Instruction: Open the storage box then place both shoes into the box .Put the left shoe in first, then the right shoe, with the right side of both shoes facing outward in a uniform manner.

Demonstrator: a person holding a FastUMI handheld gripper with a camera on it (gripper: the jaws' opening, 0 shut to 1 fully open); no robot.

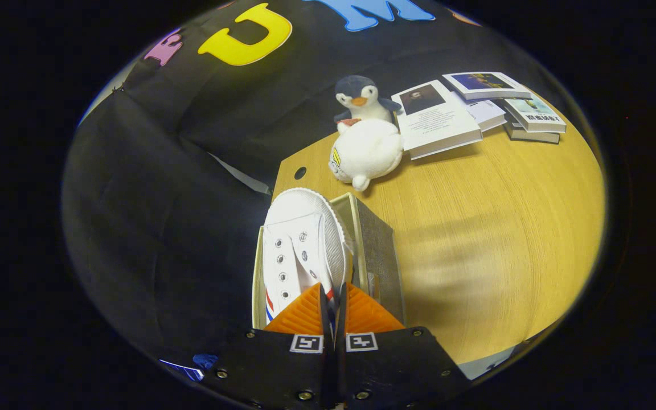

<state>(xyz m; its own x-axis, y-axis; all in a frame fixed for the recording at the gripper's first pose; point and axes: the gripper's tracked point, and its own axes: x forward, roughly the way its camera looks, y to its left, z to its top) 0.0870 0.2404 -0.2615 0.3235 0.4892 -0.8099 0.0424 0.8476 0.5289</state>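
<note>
Your jaws are pinched nearly together on the collar of the white shoe (pixel 304 245), so you carry it by its thin upper edge, toe pointing to 12 o'clock. The shoe hangs in the open storage box (pixel 374 250), which stands at the desk (pixel 493 228) edge; holding it this way lets you lower it straight down. The heel and the box floor are hidden behind the gripper (pixel 333 310), so you cannot tell whether the shoe has landed or which shoe it is. At 1 o'clock sits a penguin toy (pixel 362 136), then books (pixel 476 111).
</note>
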